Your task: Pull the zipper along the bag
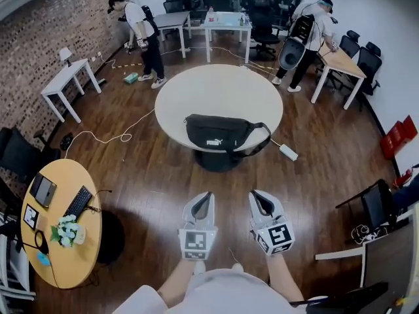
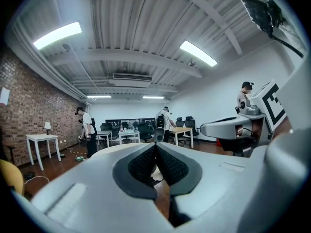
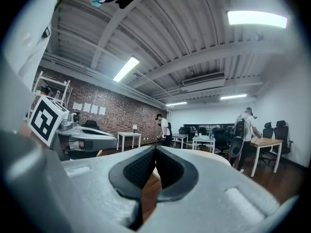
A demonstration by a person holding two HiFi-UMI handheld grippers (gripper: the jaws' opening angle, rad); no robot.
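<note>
Both tools are pinched closed on nothing, left tool (image 1: 207, 196) and right tool (image 1: 255, 195), held low near my body. I see the black waist bag (image 1: 219, 135) well ahead on the round tabletop (image 1: 216, 87), long axis left to right, roughly midway between them.

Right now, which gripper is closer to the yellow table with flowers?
Left. The left gripper is right of the yellow table; the right gripper is farther right still.

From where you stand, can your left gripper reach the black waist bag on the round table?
Probably not yet: the left gripper sits short of the black waist bag, wooden floor between; nothing blocks stepping closer.
</note>
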